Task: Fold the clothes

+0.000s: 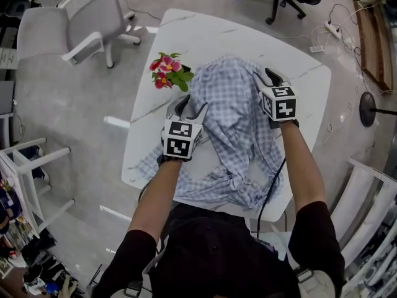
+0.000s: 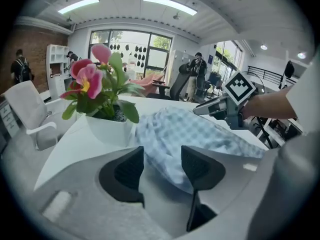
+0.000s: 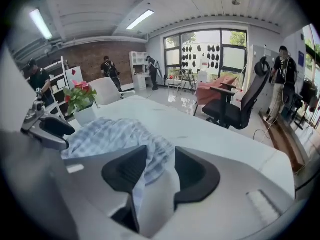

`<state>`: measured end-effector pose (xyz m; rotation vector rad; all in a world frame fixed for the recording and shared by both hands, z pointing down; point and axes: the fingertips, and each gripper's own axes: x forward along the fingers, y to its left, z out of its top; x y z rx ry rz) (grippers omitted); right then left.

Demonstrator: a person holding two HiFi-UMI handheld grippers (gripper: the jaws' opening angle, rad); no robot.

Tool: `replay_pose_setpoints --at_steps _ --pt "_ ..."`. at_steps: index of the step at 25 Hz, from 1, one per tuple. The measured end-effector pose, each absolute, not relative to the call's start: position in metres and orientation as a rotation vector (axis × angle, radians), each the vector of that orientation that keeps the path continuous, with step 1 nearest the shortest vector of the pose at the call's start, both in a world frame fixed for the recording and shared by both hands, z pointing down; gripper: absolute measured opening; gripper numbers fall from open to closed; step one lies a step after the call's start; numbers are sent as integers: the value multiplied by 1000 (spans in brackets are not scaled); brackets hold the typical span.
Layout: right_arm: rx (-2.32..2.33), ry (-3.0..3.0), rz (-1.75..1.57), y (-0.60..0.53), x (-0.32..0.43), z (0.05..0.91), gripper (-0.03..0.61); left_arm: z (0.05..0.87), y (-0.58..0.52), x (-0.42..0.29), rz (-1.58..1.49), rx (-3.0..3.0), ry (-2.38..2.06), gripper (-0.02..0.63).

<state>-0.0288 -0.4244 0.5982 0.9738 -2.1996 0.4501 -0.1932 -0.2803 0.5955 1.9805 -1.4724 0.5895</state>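
Head view, shirt [image 1: 232, 123]: checked one, lay in a rumpled heap on the white table [image 1: 186, 36], running from between the two grippers back to the table's near edge.
Head view, left gripper [image 1: 189, 109]: sat at the heap's left edge, with the flowers [image 1: 169, 72] just ahead of it and to its left.
Head view, right gripper [image 1: 272, 78]: was at the heap's far right corner.
Left gripper view, left gripper [image 2: 162, 156]: jaws stood apart, nothing pinched. The shirt [image 2: 190, 131] bulged just ahead of the tips, a bit to the right.
Right gripper view, right gripper [image 3: 161, 156]: jaws apart too, released. A fold of shirt [image 3: 110, 131] trailed loose between them along the left jaw, and the rest spread off to its left.
Handling, my guess: light, thin and floppy, won't hold a shape, probably slides easily on that smooth top.
Where to grab, my guess: pinch a single layer at the hem or shoulder corners, one gripper per side, not the bunched middle.
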Motion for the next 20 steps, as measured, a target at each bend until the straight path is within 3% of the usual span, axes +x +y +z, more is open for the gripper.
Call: replay_pose_setpoints --at_steps 7,12,15,17,18,20 --pt "943 -2173 514 -431 -33 614 212 609 -294 -190 640 1959 -1447 238" --pt "945 -2173 558 -430 -37 616 171 617 -298 -194 714 1941 -1464 227" --pt "933 -2181 532 -427 -40 616 109 619 -299 -195 732 1940 -1463 176" --pt "941 -2182 499 -425 -37 614 56 619 -298 -190 747 1953 -1450 97" --pt "953 -2181 482 -424 -33 613 48 618 -298 -186 758 1966 -1449 46" --pt "989 -2176 447 -424 -21 608 43 615 -302 -179 779 2014 -1462 28"
